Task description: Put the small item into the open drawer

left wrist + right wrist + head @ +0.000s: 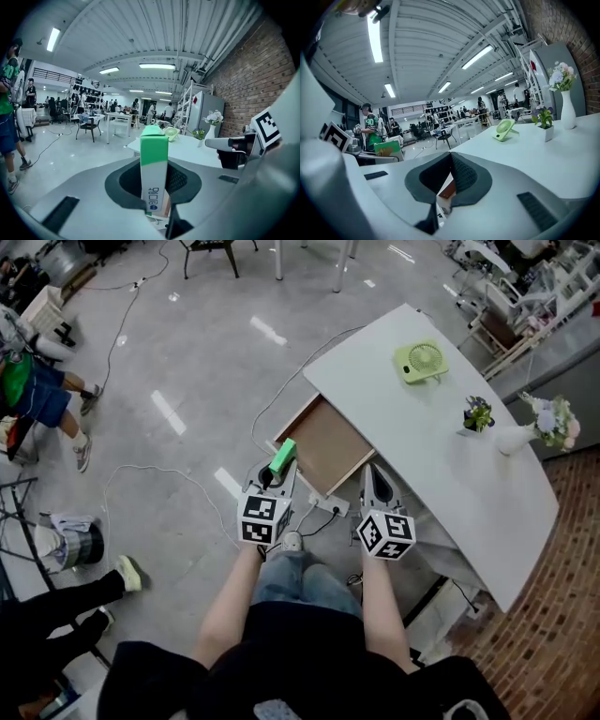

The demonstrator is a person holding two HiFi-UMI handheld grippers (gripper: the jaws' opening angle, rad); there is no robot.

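Mid-carry: pinched upright green box (154, 164) in left tongs (154, 190), just off drawer's (328, 448) front-left corner. Held right tongs (451, 157) closed, empty, by drawer front. Needed next: fwd over drawer, then let go.

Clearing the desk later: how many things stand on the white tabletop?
3: a light green desk fan at the far end, a small purple-flowered plant in a white pot midway, and a white vase of flowers beside it. None seems hidden.
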